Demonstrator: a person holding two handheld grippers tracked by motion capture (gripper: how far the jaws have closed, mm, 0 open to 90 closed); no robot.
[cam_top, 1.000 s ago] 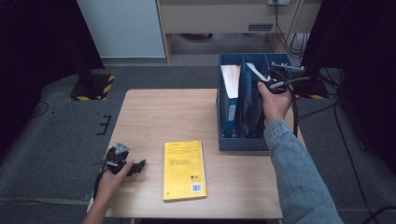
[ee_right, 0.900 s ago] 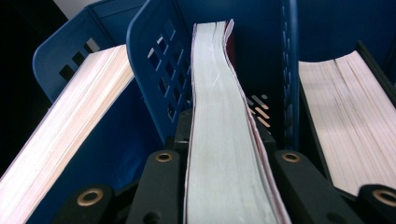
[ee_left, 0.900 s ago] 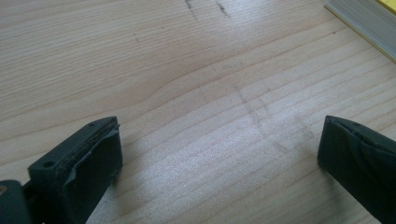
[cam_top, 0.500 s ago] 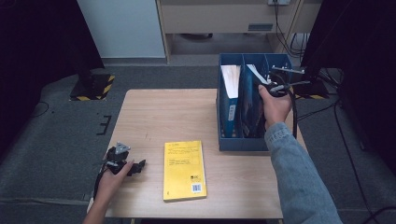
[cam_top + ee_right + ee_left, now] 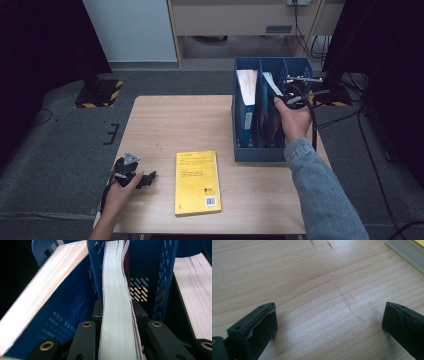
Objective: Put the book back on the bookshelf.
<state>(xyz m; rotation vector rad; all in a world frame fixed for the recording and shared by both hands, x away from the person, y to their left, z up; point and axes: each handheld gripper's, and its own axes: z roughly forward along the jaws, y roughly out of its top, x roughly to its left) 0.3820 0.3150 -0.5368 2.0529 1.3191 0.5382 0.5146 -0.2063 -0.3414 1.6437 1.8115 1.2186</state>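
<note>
Right gripper [image 5: 117, 315]: jaws clamped on the page edge of a thin book [image 5: 116, 297], which stands in the middle compartment of the blue file rack [image 5: 270, 150]. In the high view I see the right hand [image 5: 295, 117] over the rack's near half, the book leaning among the dividers.

Risks as I judge them:
- The grip sits on the open page side, not the spine. The pages already bow; a pull could fan them or let the cover slip free.
- The blue-covered book [image 5: 37, 312] leans in the next compartment. A tilted lift could drag my book against the divider [image 5: 96, 270] and jam it.
- The rack is light and near the table [image 5: 165, 125] edge; a snag could tip or slide it.

Left gripper [image 5: 329, 325]: jaws wide apart, nothing between them, resting low over bare wood, beside the yellow book [image 5: 196, 181]. It cannot steady the rack from there.
</note>
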